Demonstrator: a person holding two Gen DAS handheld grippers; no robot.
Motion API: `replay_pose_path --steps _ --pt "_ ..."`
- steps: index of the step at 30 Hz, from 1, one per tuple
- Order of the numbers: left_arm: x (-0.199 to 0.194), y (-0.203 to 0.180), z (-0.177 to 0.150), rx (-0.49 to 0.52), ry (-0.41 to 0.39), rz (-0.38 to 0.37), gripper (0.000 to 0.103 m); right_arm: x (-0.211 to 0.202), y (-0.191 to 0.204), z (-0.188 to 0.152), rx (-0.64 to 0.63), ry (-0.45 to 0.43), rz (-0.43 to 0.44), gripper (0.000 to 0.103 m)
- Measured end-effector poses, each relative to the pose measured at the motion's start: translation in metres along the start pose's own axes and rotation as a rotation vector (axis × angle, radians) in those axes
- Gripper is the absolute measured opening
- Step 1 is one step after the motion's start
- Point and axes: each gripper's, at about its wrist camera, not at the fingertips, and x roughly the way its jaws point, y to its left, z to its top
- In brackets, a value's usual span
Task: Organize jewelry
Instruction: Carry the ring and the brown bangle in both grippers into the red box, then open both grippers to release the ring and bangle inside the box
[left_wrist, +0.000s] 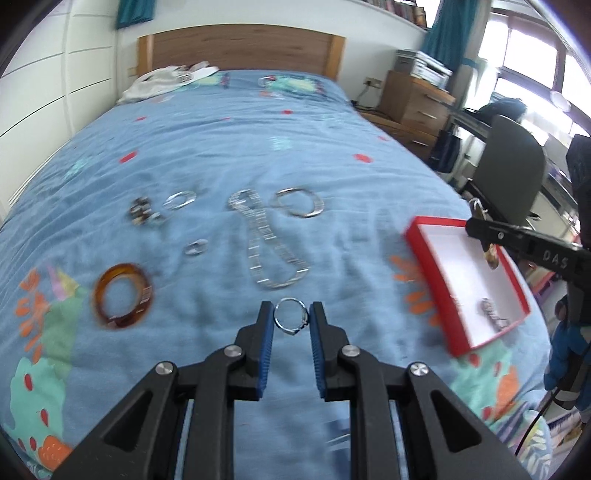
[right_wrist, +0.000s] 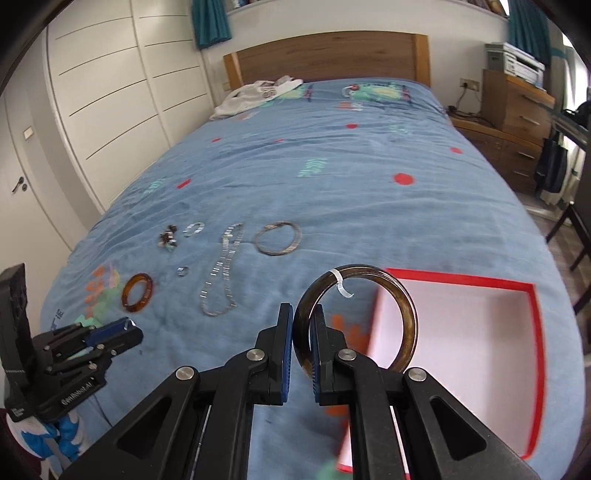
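Right now the left gripper (left_wrist: 290, 320) is pinching a thin silver ring (left_wrist: 290, 320) between its blue pads, jaws drawn in narrow around the band, held up above the bed (left_wrist: 229, 147). Over on the other side, the right gripper (right_wrist: 303, 338) has its jaws nearly together, clamped on the rim of a dark brown bangle (right_wrist: 406, 314) that stands upright out of the grip, a small clear tag (right_wrist: 341, 284) curling off its top.

Just beyond that bangle sits the red box (right_wrist: 532, 291) with its pale lining, resting on the blue bedspread at the right; in the left wrist view a small beaded piece (left_wrist: 493, 317) lies inside it near the front corner, and the right gripper hangs over the box's far side.

Further out on the bed, the rest is spread in a loose row: an amber bangle (left_wrist: 123, 295) at the left, a small silver ring (left_wrist: 195, 248) just beyond it, a long silver chain necklace (left_wrist: 266, 240) in the middle, a silver hoop bangle (left_wrist: 297, 201) near the necklace's top, an oval silver piece (left_wrist: 180, 199), and a cluster of dark beads (left_wrist: 142, 214) beside it.

At the head of the bed, a white garment (left_wrist: 162, 81) is crumpled against the wooden headboard (left_wrist: 240, 48).
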Motion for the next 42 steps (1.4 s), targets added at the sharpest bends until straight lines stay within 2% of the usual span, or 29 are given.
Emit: replay_pose_path --steps 5,10,17,20,30,42 --pt "0.014 -0.06 0.014 0.075 0.007 -0.075 0.018 -0.011 -0.054 -0.013 0.034 0.028 -0.073 0.009" --pt "0.041 -0.122 0.029 0.135 0.027 -0.149 0.018 -0.005 -0.103 -0.028 0.067 0.077 -0.12 0.009" --pt "0.087 -0.19 0.042 0.212 0.069 -0.197 0.018 0.014 -0.149 -0.042 0.067 0.146 -0.149 0.009" --pt "0.107 -0.207 0.041 0.224 0.094 -0.2 0.018 0.022 -0.159 -0.046 0.056 0.166 -0.133 0.009" --pt "0.157 -0.215 0.026 0.229 0.177 -0.149 0.018 0.05 -0.163 -0.052 0.008 0.225 -0.087 0.01" --pt "0.176 -0.216 0.025 0.234 0.189 -0.121 0.019 0.06 -0.164 -0.047 -0.017 0.223 -0.076 0.01"
